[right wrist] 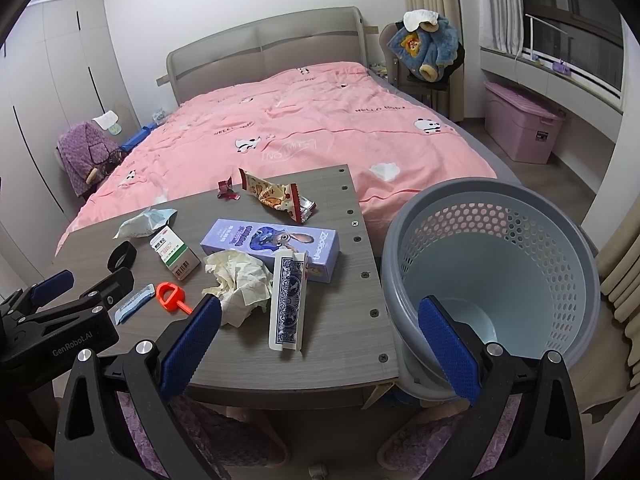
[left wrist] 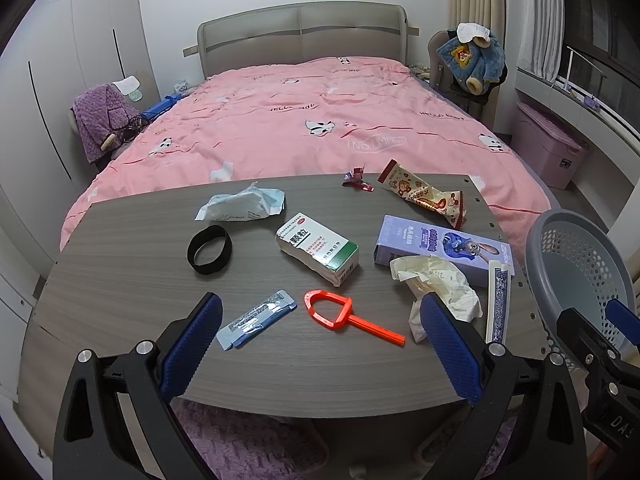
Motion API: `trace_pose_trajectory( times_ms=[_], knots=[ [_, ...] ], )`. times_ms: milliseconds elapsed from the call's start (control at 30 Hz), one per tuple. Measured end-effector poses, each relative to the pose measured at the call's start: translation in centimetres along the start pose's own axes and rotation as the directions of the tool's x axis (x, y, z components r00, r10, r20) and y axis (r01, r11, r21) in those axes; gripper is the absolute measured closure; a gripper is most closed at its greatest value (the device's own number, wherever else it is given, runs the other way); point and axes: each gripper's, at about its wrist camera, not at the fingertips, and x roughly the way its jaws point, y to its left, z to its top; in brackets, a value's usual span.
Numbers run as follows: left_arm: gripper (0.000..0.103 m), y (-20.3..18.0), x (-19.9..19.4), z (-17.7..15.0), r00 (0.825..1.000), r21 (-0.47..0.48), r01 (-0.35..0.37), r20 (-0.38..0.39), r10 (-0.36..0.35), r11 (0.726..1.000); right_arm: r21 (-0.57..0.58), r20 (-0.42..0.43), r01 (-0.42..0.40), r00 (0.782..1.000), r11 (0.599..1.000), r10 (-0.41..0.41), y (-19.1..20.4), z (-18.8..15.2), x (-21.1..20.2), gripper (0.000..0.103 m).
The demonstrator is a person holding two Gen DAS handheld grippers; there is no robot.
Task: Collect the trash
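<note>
Trash lies on a grey wooden table: a crumpled tissue, a snack wrapper, a small red candy wrapper, a torn blue-white packet and a blue sachet. The tissue and snack wrapper also show in the right wrist view. A grey perforated bin stands off the table's right edge. My left gripper is open and empty above the near table edge. My right gripper is open and empty between table corner and bin.
Also on the table are a medicine box, a purple toothpaste box, a card box, an orange plastic tool and a black band. A pink bed lies beyond. A pink storage bin stands by the window.
</note>
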Motion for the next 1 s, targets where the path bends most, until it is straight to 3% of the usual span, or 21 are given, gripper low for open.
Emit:
trace_pose_trajectory(
  times_ms=[1000],
  knots=[
    [0.008,0.2,-1.2,-0.4,1.000,-0.001,-0.003,0.024,0.003,1.000,0.000,0.025,-0.004,1.000,1.000,0.003,0.4,-0.2,-1.5,0.006]
  ],
)
